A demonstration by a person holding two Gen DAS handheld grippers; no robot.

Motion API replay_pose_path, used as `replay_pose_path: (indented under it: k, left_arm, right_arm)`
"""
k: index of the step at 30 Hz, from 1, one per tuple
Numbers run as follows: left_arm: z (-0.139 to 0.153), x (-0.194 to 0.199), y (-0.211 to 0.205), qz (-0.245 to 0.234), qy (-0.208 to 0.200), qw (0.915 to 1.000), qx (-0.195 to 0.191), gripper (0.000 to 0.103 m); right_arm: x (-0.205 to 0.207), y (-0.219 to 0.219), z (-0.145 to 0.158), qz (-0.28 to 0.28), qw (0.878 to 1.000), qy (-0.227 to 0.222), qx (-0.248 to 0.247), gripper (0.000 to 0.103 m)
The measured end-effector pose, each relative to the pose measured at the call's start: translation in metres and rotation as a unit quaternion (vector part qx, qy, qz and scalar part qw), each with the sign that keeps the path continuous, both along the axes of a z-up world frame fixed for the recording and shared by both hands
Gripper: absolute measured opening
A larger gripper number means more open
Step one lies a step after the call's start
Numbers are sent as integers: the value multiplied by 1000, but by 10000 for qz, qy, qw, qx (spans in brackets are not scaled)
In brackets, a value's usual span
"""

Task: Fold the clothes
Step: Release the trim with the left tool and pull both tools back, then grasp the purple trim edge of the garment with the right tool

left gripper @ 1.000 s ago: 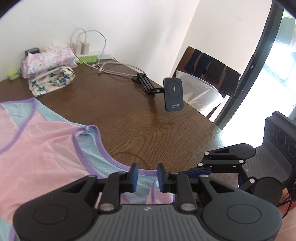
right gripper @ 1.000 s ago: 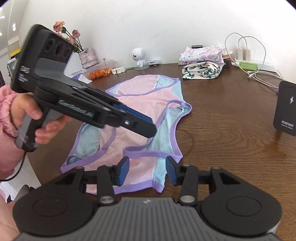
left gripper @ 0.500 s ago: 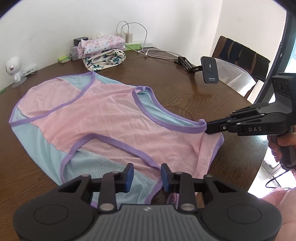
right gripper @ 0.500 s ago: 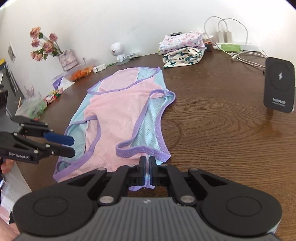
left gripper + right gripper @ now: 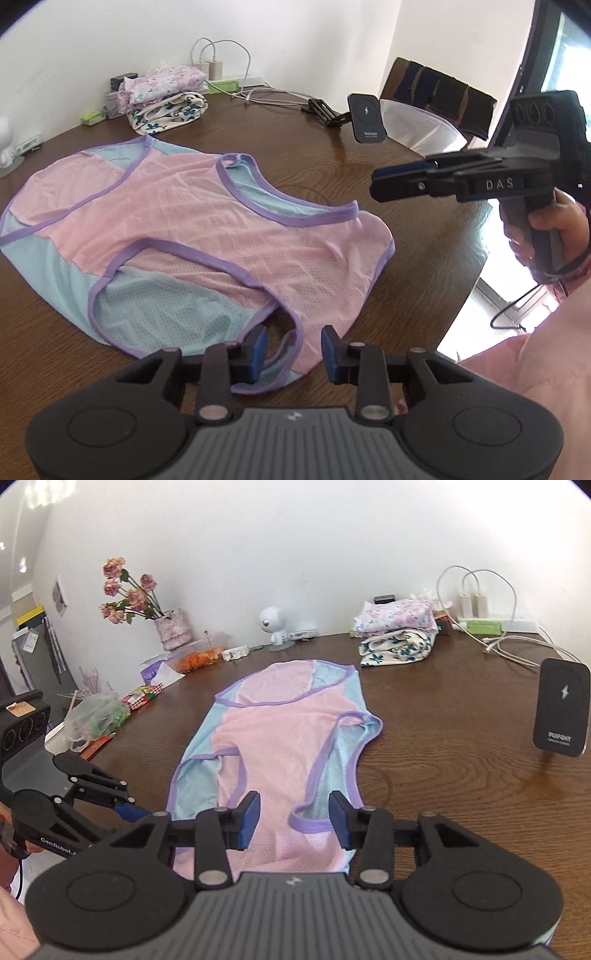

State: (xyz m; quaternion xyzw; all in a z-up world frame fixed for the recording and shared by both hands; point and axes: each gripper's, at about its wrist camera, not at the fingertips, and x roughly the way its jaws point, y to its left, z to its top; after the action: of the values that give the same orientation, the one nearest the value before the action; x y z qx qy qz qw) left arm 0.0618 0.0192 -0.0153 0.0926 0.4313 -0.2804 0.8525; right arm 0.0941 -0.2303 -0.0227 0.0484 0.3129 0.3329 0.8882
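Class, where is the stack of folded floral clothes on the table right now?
In the right wrist view, the stack of folded floral clothes sits at the table's far edge by the wall, between the small white figurine and the power strip.

Pink and light-blue vest (image 5: pixel 192 221) with purple trim; brown table (image 5: pixel 280 125).

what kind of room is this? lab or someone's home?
Most likely a home dining or living area: a wooden table bearing a vase of dried roses, folded clothes and a power strip with chargers.

The right gripper's (image 5: pixel 293 819) body hides the pink top's (image 5: pixel 280 746) near hem in its own view.
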Motion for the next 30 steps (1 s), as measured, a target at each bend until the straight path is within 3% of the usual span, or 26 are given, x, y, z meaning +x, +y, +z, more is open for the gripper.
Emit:
replay_pose_path:
  k: [6, 11, 15, 18, 22, 25, 30]
  left_arm:
    - [-6, -5, 2, -72, -24, 9997, 210, 26]
    - [1, -12, 14, 55, -157, 9997, 155, 25]
    - [14, -26, 37, 414, -375, 9984, 126, 28]
    - [15, -32, 53, 847, -426, 9954, 141, 46]
    - [12, -35, 69, 1261, -431, 9911, 62, 59]
    - [11, -38, 77, 1457, -516, 9880, 3, 79]
    - [10, -42, 86, 1496, -600, 9867, -222, 80]
  right_arm:
    - [-4, 26, -8, 604, 9982, 60, -29, 42]
    - [-18, 56, -3, 1513, 9875, -250, -359, 42]
    - [-31, 94, 2, 2460, 9617, -620, -1037, 42]
    - [-38, 128, 1, 3142, 9346, -770, -1480, 42]
    - [-47, 166, -10, 3692, 8978, -865, -2239, 34]
    - [-50, 177, -12, 3855, 8850, -810, -2484, 29]
    - [-54, 184, -14, 3878, 8752, -786, -2784, 29]
